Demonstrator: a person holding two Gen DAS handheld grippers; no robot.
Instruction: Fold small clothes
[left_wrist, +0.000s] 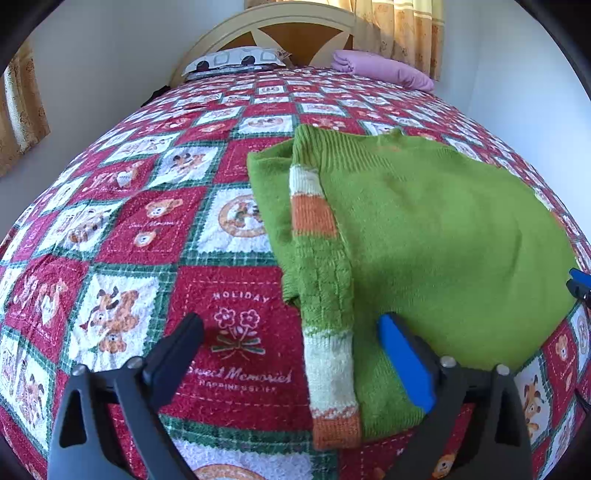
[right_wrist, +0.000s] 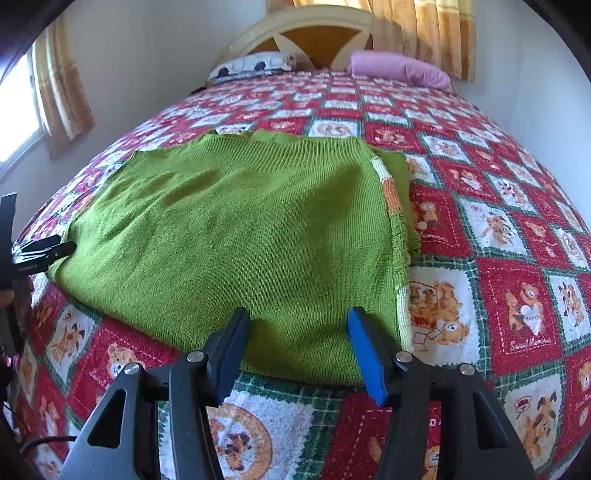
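In the left wrist view, the left gripper (left_wrist: 290, 328) has its jaws wide apart and holds nothing. It is above the near edge of the sweater (left_wrist: 424, 236), with one finger over the red quilt (left_wrist: 122, 229) and the blue finger over the green knit. To the left of the sweater the quilt is bare up to the two pillows (left_wrist: 236, 61) at the headboard. The sweater lies flat, and its striped sleeve (left_wrist: 325, 295) is folded along its left side. The tip of the other gripper shows at the right border.

In the right wrist view, the right gripper (right_wrist: 297, 317) is also wide open and empty, over the near hem of the sweater (right_wrist: 236, 229). Bare quilt (right_wrist: 498, 229) lies to the right. The left gripper (right_wrist: 46, 251) touches the sweater's left edge; from here I cannot tell how open it is.
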